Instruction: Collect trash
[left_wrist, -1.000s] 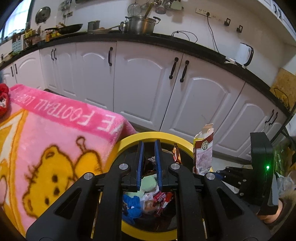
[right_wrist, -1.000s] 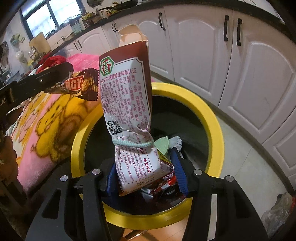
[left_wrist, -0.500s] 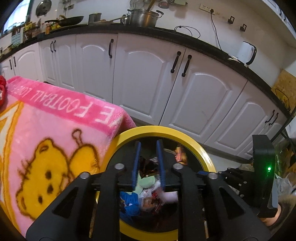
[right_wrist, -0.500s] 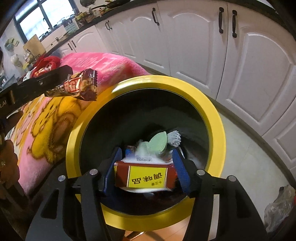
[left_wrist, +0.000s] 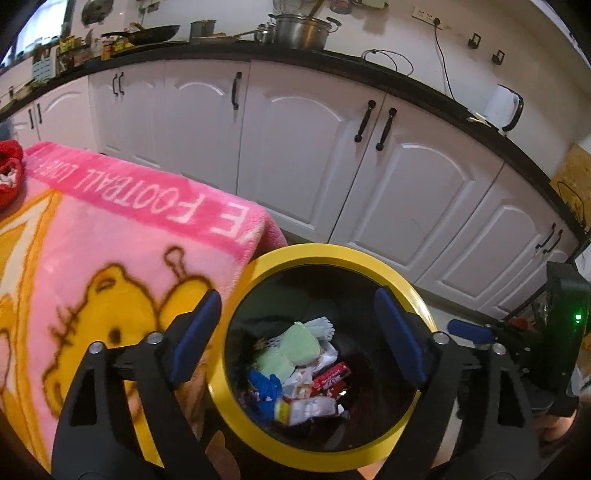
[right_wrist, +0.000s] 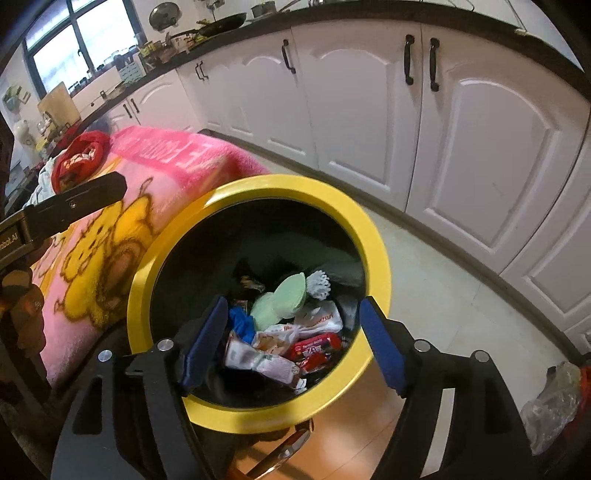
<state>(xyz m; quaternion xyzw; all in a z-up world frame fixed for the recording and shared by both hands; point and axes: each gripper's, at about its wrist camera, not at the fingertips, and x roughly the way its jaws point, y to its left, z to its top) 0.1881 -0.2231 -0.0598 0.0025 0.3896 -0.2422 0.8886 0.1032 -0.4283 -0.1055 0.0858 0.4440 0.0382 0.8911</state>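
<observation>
Both grippers hang over the round black bin with the yellow rim (left_wrist: 255, 439), pointing down into it. The left gripper (left_wrist: 299, 332) has just been opening; its jaws stand spread with nothing between them. The right gripper (right_wrist: 291, 339) likewise has just spread, empty. The crumpled wrappers and packets (right_wrist: 291, 347) lie directly below both, at the bin's bottom, beside the pink cartoon-bear blanket (left_wrist: 110, 236).

I can't see the trash bin's (right_wrist: 373, 236) floor beneath the wrappers (right_wrist: 266, 358); its near rim hides behind my right hand-held gripper (right_wrist: 291, 343), wrapper print too small.
</observation>
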